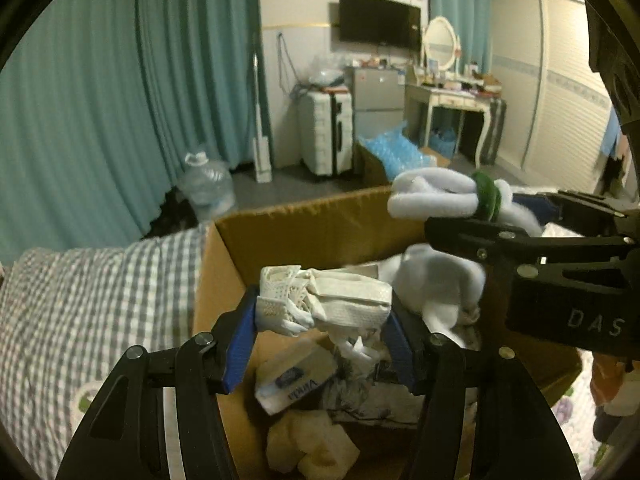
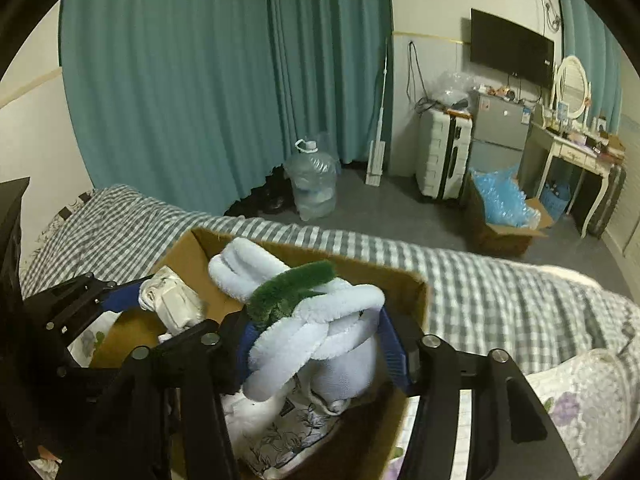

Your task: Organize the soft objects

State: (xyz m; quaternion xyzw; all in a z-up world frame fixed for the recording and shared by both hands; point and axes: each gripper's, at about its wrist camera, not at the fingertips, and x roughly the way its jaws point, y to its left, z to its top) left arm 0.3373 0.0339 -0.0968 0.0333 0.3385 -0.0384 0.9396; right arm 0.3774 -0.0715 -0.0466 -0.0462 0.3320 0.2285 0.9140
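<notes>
My left gripper (image 1: 320,320) is shut on a white mesh cloth bundle (image 1: 324,300) and holds it above the open cardboard box (image 1: 312,224) on the bed. My right gripper (image 2: 316,344) is shut on a fluffy white plush toy with a green band (image 2: 320,312), also over the box (image 2: 404,280). The plush (image 1: 440,192) and the right gripper show at the right of the left wrist view. The white bundle (image 2: 172,300) and the left gripper show at the left of the right wrist view. Inside the box lie a tissue pack (image 1: 296,384), a cream cloth (image 1: 312,448) and a floral fabric (image 2: 288,436).
The box stands on a bed with a grey checked cover (image 2: 500,292). Beyond the bed are teal curtains (image 2: 200,80), a water jug (image 2: 312,184), a white suitcase (image 2: 440,156), a box of blue wrap (image 2: 504,208) and a dressing table (image 2: 576,152).
</notes>
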